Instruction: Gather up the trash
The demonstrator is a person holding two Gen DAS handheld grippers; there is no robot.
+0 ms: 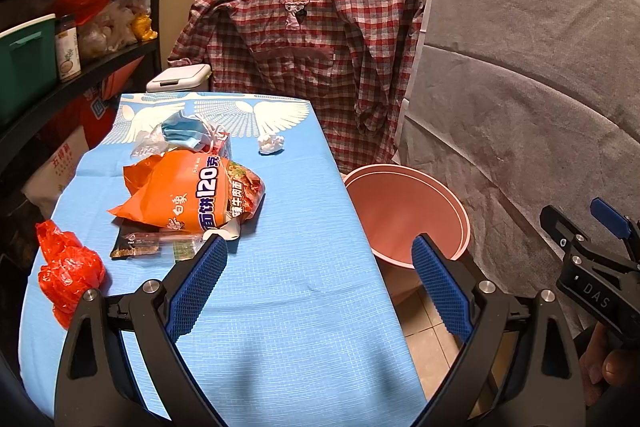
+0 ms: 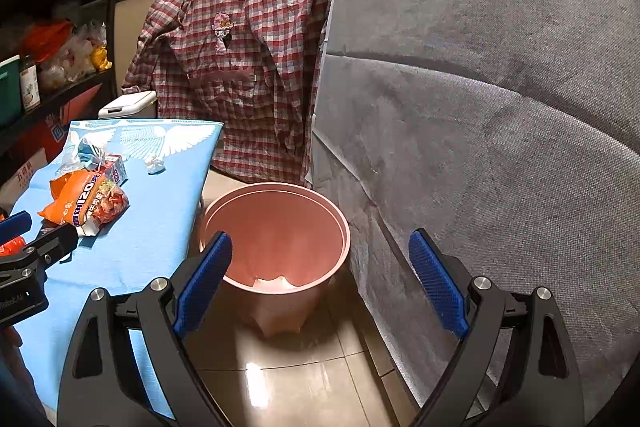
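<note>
Trash on blue tablecloth (image 1: pixel 280 287): orange noodle packet (image 1: pixel 192 193) at centre-left, blue face mask (image 1: pixel 182 135) behind it, crumpled white tissue (image 1: pixel 271 143) apart to right, red plastic bag (image 1: pixel 68 267) near left edge, small dark sachet (image 1: pixel 134 246) just in front of packet. Pink bin (image 2: pixel 280 239) on tiled floor beside table; pale scrap at its bottom. Left gripper (image 1: pixel 316 267) hovers over table's near end, jaws wide, empty. Right gripper (image 2: pixel 320 263) points at bin, jaws wide, empty. Plaid shirt (image 1: pixel 304 39) hangs behind.
</note>
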